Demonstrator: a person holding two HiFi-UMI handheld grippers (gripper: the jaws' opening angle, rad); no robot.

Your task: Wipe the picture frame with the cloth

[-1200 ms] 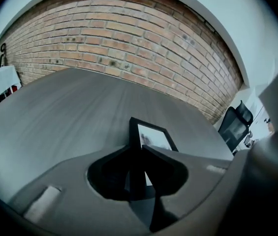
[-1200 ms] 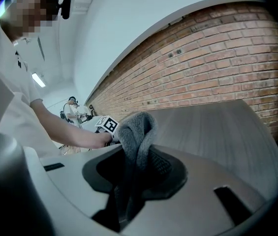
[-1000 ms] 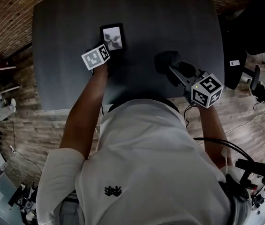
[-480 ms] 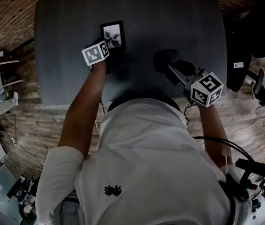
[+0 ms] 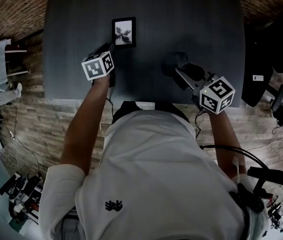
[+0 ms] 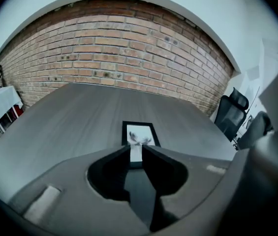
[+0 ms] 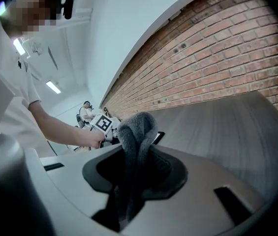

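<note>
Left gripper (image 6: 135, 151): jaws a narrow gap apart, empty.
Right gripper (image 7: 137, 149): clamped on grey cloth (image 7: 137, 124).
Frame (image 5: 123, 32): flat on table (image 5: 191, 24), just beyond left gripper, not touching.

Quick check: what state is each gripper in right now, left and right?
Left gripper: open by a narrow gap, holding nothing.
Right gripper: closed on the cloth.

The picture frame (image 5: 123, 32) lies flat on the table (image 5: 191, 14), just beyond the left gripper (image 5: 108, 53). The cloth (image 5: 173, 62), in the right gripper (image 5: 177, 72), is to the frame's right, nearer the person.
</note>
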